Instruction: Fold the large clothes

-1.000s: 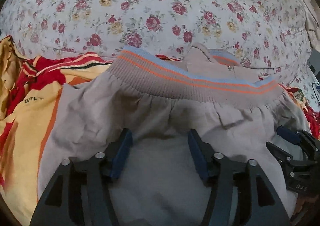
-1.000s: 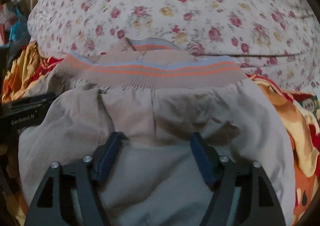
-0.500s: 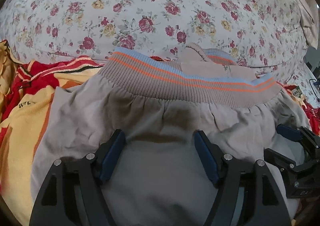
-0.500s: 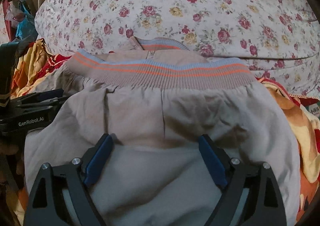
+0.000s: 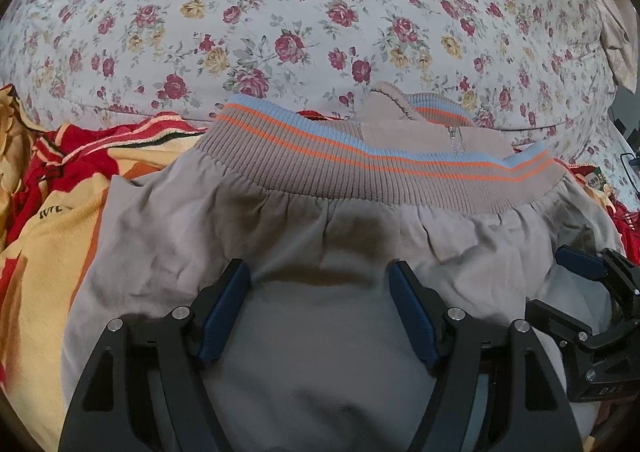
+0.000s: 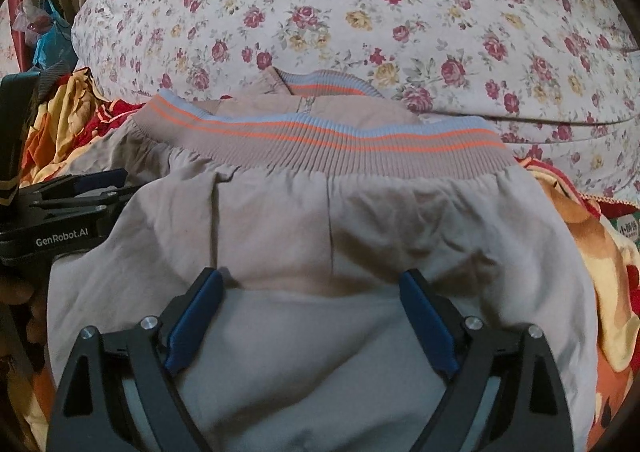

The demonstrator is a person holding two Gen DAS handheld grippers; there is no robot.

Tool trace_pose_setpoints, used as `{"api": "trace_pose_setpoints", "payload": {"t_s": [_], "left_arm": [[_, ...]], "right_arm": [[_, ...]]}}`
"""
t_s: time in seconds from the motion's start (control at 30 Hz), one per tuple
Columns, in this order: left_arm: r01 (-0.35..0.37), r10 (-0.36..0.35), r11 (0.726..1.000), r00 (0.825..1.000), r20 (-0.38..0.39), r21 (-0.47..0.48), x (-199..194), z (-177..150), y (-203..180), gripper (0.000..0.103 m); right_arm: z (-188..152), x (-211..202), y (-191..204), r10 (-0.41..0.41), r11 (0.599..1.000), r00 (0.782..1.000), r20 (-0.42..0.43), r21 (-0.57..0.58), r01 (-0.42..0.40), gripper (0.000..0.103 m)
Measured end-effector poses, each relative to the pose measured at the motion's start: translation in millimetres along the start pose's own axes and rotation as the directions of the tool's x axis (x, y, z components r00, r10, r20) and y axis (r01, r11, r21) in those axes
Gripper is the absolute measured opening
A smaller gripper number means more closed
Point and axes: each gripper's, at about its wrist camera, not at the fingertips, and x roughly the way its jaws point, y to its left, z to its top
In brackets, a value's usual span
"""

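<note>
A beige jacket (image 5: pixel 224 228) with a ribbed hem striped orange and light blue (image 5: pixel 360 163) lies folded on the bed; it also shows in the right wrist view (image 6: pixel 400 219), hem (image 6: pixel 328 139) at the far side. My left gripper (image 5: pixel 320 274) is open, its blue pads spread over the near fold of the jacket. My right gripper (image 6: pixel 312 284) is open wide over the same near fold. Each gripper shows in the other's view: the right one (image 5: pixel 592 300) and the left one (image 6: pixel 72 195). Neither holds cloth.
A floral sheet (image 5: pixel 304 19) covers the bed beyond the jacket. Red and yellow clothes (image 5: pixel 48 187) lie in a heap to the left, and more yellow and red cloth (image 6: pixel 600 252) lies to the right. Clutter (image 6: pixel 48 11) stands at the far left.
Both grippers have opened wider over the second. The jacket's near fold has settled flat and lies still.
</note>
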Motion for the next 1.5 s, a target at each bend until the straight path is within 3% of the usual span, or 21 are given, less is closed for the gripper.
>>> {"api": "trace_pose_setpoints", "payload": {"t_s": [0.6,0.7,0.87,1.03,1.17,1.33,1.4,1.5], "left_arm": [[0.000,0.000,1.000,1.000,0.024,0.001,-5.5,1.1,0.5,0.061],[0.001,0.001,1.000,0.996,0.088,-0.023,-33.4,-1.3,7.0,0.061],[-0.048,0.054,0.998,0.977,0.206,-0.030,-98.4,-18.0,25.0,0.061],[-0.036,0.084,0.980,0.966,0.243,-0.195,-154.3,-63.7,67.2,0.061],[-0.021,0.087,0.955,0.973,0.214,-0.297,-172.7,-99.6,96.7,0.061],[-0.054,0.141,0.934,0.964,0.225,-0.354,-184.8,-125.2,118.2,0.061],[-0.007,0.087,0.938,0.973,0.214,-0.347,-180.0,-129.9,120.1,0.061],[0.123,-0.065,0.938,0.981,0.184,-0.325,-167.6,-135.0,113.8,0.061]], "right_arm": [[0.2,0.0,-1.6,0.027,1.000,1.000,0.013,-0.009,-0.027,0.096],[1.9,-10.7,-3.1,0.025,1.000,1.000,0.011,-0.009,-0.025,0.092],[-7.7,-88.8,-15.6,-0.005,0.999,0.991,0.137,0.040,-0.001,0.091],[-49.7,-158.0,-20.2,-0.098,0.992,0.965,0.245,-0.050,0.113,0.092],[-73.9,-164.1,-27.1,-0.209,0.975,0.964,0.164,-0.037,0.218,0.092],[-82.7,-169.7,-40.3,-0.225,0.974,0.960,0.168,0.001,0.228,0.092],[-83.4,-167.2,-44.0,-0.215,0.976,0.960,0.177,0.025,0.214,0.092],[-82.9,-155.9,-44.7,-0.221,0.975,0.964,0.148,0.038,0.218,0.092]]}}
